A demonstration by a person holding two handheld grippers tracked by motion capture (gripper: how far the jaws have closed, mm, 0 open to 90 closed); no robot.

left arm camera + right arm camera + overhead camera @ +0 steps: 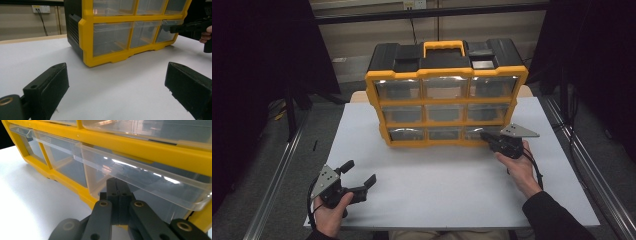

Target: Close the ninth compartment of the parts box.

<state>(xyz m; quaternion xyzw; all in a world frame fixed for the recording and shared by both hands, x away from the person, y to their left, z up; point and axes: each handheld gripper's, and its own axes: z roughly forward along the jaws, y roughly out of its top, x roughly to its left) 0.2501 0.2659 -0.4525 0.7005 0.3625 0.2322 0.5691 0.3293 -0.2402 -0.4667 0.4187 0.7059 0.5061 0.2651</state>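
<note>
- left gripper [360,176] nearest the person, well in front of the organizer [446,92] and off its left corner, jaws wide apart, holding nothing, hovering over the white table [432,185]
- right gripper [485,135] at the organizer's bottom-right drawer [478,132], jaws pressed together, tips against the clear drawer front just under its lip; in the right gripper view [117,185] nothing shows between them, so not clamped on anything
- step in hand, judged: working that bottom-right drawer, which sits slightly out from the yellow frame; pushing or hooking, cannot tell
- next move likely needs the tips kept low on the drawer face or caught under the lip, then a straight move along the drawer's slide; left gripper may need to steady the organizer so it doesn't skid
- count: one organizer, nine clear drawers in three rows of three, one yellow carry handle [443,48] on top at the far side, two grippers
</note>
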